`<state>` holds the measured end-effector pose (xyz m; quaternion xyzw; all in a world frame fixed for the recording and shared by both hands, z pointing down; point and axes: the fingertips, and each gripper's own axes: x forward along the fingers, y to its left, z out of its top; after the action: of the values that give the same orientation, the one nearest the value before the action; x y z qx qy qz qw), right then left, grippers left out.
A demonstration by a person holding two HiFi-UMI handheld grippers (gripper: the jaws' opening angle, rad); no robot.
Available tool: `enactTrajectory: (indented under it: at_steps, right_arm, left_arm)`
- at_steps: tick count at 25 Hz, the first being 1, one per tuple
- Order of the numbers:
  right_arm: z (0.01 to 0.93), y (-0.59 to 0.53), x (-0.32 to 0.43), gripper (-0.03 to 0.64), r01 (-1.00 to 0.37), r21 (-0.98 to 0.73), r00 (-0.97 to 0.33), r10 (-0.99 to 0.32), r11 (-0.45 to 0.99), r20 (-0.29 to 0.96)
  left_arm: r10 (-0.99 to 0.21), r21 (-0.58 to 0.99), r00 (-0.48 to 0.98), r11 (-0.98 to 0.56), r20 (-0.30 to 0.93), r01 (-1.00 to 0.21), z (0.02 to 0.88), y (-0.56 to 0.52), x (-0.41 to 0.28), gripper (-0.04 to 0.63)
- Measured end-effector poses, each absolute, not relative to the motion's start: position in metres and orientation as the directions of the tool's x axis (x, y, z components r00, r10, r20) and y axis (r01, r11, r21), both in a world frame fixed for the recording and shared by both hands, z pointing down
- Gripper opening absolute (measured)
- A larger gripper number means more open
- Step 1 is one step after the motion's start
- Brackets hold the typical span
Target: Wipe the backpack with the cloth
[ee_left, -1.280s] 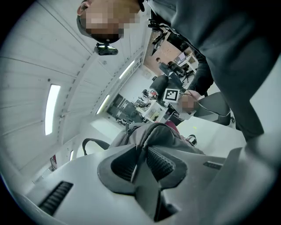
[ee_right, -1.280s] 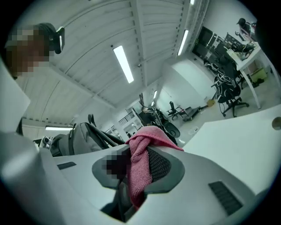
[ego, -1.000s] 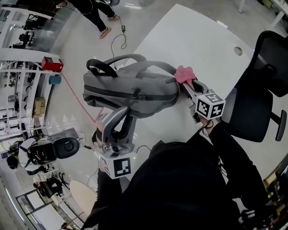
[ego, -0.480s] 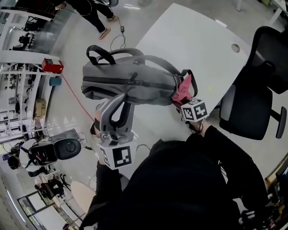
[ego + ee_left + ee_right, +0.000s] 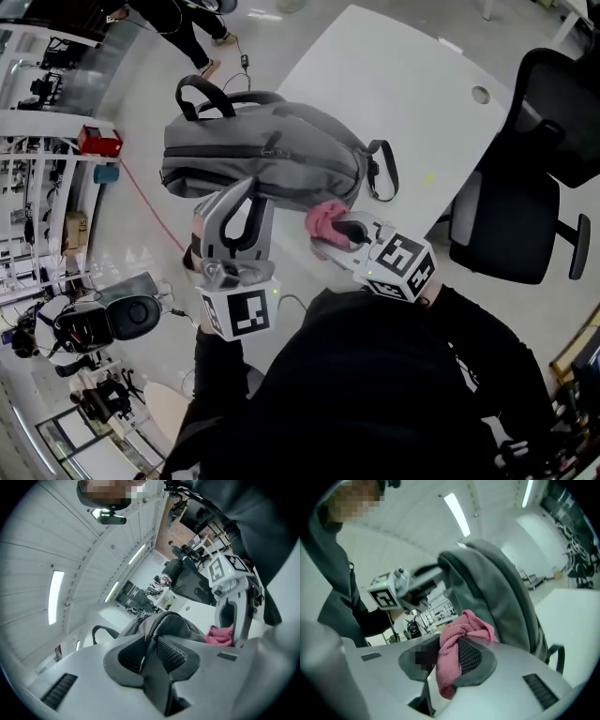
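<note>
Grey backpack [image 5: 272, 159] sits at the white table's [image 5: 394, 84] edge; your left gripper [image 5: 246, 192] is clamped on its fabric, and your right gripper [image 5: 339, 230] pinches the pink cloth [image 5: 322, 220] just beside it.

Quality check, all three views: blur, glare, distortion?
Head view: heavy fisheye curvature, glare on the glossy floor, backpack sharp. Left gripper view: ceiling light blown out, corners black. Right gripper view: backpack looks soft, cloth crisp.
</note>
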<state>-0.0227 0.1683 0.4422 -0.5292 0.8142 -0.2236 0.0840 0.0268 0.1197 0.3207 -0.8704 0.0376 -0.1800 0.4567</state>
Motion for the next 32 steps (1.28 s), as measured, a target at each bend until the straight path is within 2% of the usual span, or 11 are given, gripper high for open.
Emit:
enactTrajectory:
  at_steps: [3, 5, 8, 13, 17, 22, 26, 28, 32]
  right_arm:
    - [0.373, 0.167, -0.017, 0.095, -0.873, -0.317, -0.386, -0.922, 0.37, -0.013]
    - [0.375, 0.165, -0.015, 0.095, -0.894, -0.292, -0.354, -0.935, 0.341, -0.009]
    - [0.445, 0.163, -0.015, 0.095, -0.904, -0.367, -0.286, -0.949, 0.22, 0.136]
    - [0.575, 0.17, -0.027, 0.095, -0.845, -0.534, -0.213, -0.893, -0.035, 0.395]
    - [0.619, 0.191, -0.009, 0.095, -0.773, -0.561, -0.052, -0.853, -0.295, 0.52]
    - [0.594, 0.196, -0.015, 0.095, -0.698, -0.57, 0.1, -0.847, -0.434, 0.523]
    - [0.561, 0.215, -0.028, 0.095, -0.615, -0.603, 0.222, -0.846, -0.507, 0.485]
    - [0.554, 0.227, -0.032, 0.095, -0.65, -0.566, 0.242, -0.844, -0.507, 0.478]
    - [0.534, 0.218, -0.033, 0.095, -0.804, -0.387, 0.255, -0.849, -0.452, 0.463]
  left_arm:
    - [-0.215, -0.817, 0.936, -0.565, 0.28, 0.115, 0.319, 0.12, 0.028, 0.086]
    - [-0.195, -0.811, 0.939, -0.571, 0.285, 0.127, 0.319, 0.122, 0.029, 0.086]
    - [-0.155, -0.794, 0.946, -0.591, 0.286, 0.143, 0.321, 0.122, 0.028, 0.087]
    - [-0.086, -0.797, 0.965, -0.584, 0.247, 0.152, 0.321, 0.121, 0.021, 0.087]
    - [0.047, -0.801, 0.978, -0.567, 0.203, 0.193, 0.326, 0.125, 0.022, 0.087]
    - [0.168, -0.777, 0.974, -0.59, 0.151, 0.222, 0.32, 0.12, 0.007, 0.094]
    - [0.258, -0.754, 0.953, -0.591, 0.16, 0.286, 0.312, 0.133, -0.001, 0.1]
    - [0.275, -0.739, 0.95, -0.607, 0.149, 0.291, 0.316, 0.147, -0.004, 0.101]
    - [0.274, -0.723, 0.947, -0.619, 0.168, 0.307, 0.331, 0.164, -0.006, 0.101]
